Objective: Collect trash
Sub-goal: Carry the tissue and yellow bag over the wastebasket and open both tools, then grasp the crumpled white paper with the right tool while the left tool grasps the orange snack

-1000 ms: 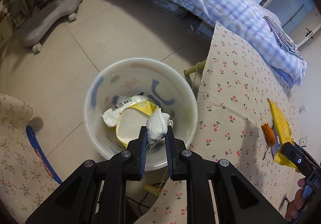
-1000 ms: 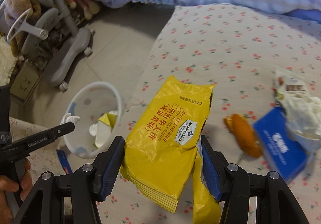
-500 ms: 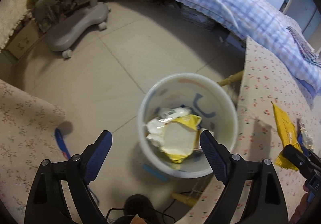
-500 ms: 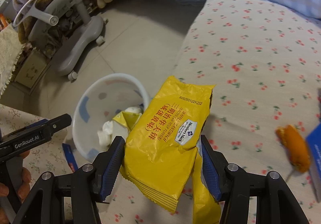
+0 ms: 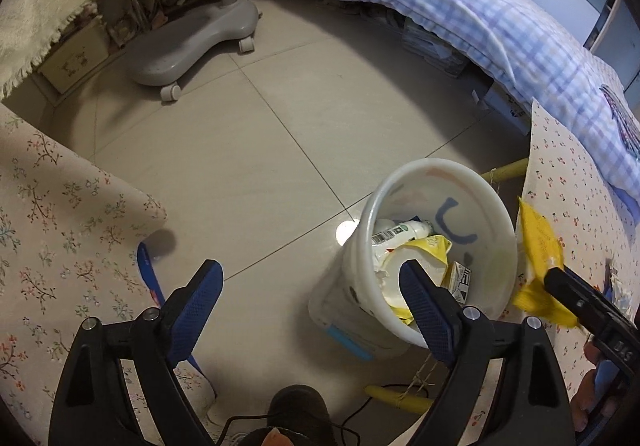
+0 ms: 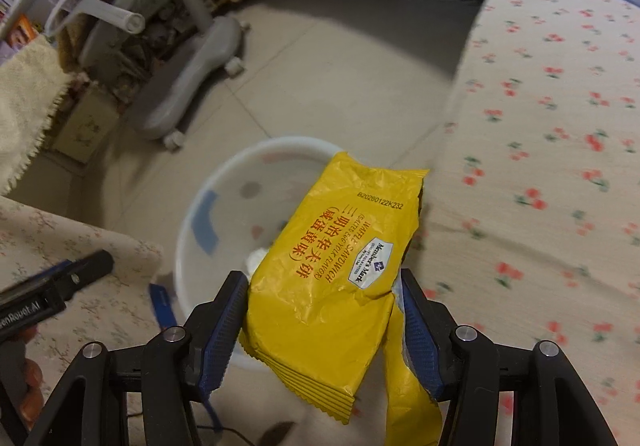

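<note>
A white trash bin (image 5: 424, 190) stands on the tile floor beside the floral-covered table; it holds a white wrapper, a yellow wrapper and a small box. My left gripper (image 5: 312, 298) is open and empty, to the left of the bin. My right gripper (image 6: 324, 310) is shut on a yellow snack bag (image 6: 340, 262) and holds it over the bin's rim (image 6: 240, 162). The bag (image 5: 538, 242) and the right gripper also show at the right edge of the left wrist view.
A grey wheeled chair base (image 5: 192, 34) stands at the far left of the floor. A bed with a blue checked cover (image 5: 480, 14) runs along the back. The cherry-print tablecloth (image 6: 560, 126) is at the right, a second floral cloth (image 5: 60, 214) at the left.
My left gripper opened and dropped the white crumpled tissue into the bin, then moved back and left. My right gripper carried the yellow bag leftwards from the table to above the bin.
</note>
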Demonstrator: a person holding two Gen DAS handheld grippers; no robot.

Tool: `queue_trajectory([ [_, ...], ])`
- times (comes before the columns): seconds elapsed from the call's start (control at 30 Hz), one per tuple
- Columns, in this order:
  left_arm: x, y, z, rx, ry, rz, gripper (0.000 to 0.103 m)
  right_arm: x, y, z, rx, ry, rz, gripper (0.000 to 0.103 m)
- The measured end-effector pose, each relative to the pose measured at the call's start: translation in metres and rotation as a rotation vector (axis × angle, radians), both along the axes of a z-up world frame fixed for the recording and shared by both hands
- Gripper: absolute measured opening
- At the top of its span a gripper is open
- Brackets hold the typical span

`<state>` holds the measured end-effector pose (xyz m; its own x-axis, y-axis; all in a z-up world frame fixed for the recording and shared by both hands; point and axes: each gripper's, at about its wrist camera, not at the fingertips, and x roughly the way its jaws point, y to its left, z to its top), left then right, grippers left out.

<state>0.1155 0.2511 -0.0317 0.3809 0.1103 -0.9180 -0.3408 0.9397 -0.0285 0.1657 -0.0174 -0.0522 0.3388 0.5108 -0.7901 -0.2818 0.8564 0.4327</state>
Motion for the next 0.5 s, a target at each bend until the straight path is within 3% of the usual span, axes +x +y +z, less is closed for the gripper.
queue_trajectory([
  [0.03,0.000,0.002,-0.001,-0.002,0.003,0.002,0.091,0.000,0.000,0.001,0.018,-0.004,0.000,0.085],
  [0.07,-0.001,0.003,-0.002,-0.006,0.005,0.004,0.092,-0.001,0.000,0.002,0.030,-0.004,-0.003,0.088],
  [0.13,-0.002,0.003,-0.002,-0.010,0.007,0.004,0.092,-0.004,-0.003,0.011,0.052,-0.024,0.000,0.089],
  [0.3,0.000,-0.006,-0.001,-0.019,0.009,-0.021,0.092,-0.014,-0.018,0.030,-0.074,-0.098,-0.026,0.089],
  [0.5,0.005,-0.037,0.003,-0.047,0.010,-0.084,0.092,-0.023,-0.062,0.040,-0.152,-0.099,-0.108,0.089],
])
